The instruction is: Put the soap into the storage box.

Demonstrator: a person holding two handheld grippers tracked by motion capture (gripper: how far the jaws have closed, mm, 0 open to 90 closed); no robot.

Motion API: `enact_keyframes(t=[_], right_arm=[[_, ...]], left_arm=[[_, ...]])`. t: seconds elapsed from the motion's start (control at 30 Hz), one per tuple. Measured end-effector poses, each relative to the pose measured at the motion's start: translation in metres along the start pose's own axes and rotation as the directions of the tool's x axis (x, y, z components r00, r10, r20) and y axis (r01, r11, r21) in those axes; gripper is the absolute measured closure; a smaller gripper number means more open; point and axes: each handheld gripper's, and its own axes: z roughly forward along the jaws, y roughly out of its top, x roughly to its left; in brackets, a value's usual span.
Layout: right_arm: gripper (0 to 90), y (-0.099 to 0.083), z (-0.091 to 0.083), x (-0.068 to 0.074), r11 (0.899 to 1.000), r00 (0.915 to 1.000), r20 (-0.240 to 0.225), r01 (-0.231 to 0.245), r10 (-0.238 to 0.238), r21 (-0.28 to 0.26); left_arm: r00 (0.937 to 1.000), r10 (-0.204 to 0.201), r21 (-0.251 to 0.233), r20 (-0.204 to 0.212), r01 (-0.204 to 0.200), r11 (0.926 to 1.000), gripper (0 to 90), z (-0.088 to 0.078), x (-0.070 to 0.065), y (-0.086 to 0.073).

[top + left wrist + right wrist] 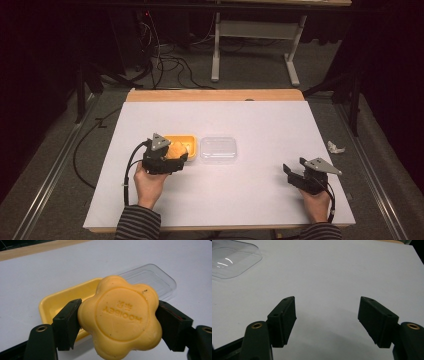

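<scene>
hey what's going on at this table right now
A person at a white table holds a gripper in each hand. The left gripper is shut on a flower-shaped orange soap, holding it just over the near end of an open yellow soap dish. The clear lid lies on the table right beside the dish. The right gripper is open with nothing in it, over bare table off to the right.
</scene>
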Motion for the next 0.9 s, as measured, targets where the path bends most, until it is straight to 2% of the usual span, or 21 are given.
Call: enact_keyframes(t=[0.2,0.3,0.43,0.57,0.6,0.63,0.73,0.9], right_arm=[[31.2,0.000,0.000,0.000,1.000,1.0000,-0.002,-0.001,0.001,0.000],[31.2,0.000,0.000,0.000,1.000,1.0000,-0.001,-0.001,0.001,0.000],[31.2,0.000,0.000,0.000,1.000,1.0000,-0.002,0.001,-0.001,-0.001],[31.2,0.000,0.000,0.000,1.000,1.0000,-0.004,0.001,-0.001,0.001],[31.2,0.000,0.000,0.000,1.000,1.0000,-0.005,0.000,0.000,0.000],[31.2,0.000,0.000,0.000,1.000,1.0000,-0.004,0.001,-0.001,-0.001],[31.2,0.000,0.000,0.001,1.000,1.0000,-0.002,0.001,-0.001,0.001],[31.3,0.000,0.000,0.000,1.000,1.0000,0.000,0.003,-0.003,0.002]], left_arm=[[1.0000,0.000,0.001,-0.005,0.000,1.0000,27.3,0.001,0.002,0.004],[0.9999,-0.016,-0.001,0.005,0.016,0.9999,27.3,0.003,0.006,0.006],[0.9994,0.001,0.013,-0.034,0.000,0.9999,27.3,0.006,0.009,0.009],[0.9987,0.000,0.025,-0.051,0.001,0.9997,27.3,0.009,0.013,0.009],[0.9965,-0.076,-0.008,-0.036,0.076,0.9971,27.3,0.012,0.008,0.008],[0.9965,-0.076,-0.008,-0.036,0.076,0.9971,27.3,0.012,0.008,0.008],[0.9980,-0.041,0.027,-0.047,0.042,0.9987,27.3,0.015,0.014,0.011],[0.9976,-0.016,0.033,-0.067,0.018,0.9993,27.3,0.019,0.016,0.015]])
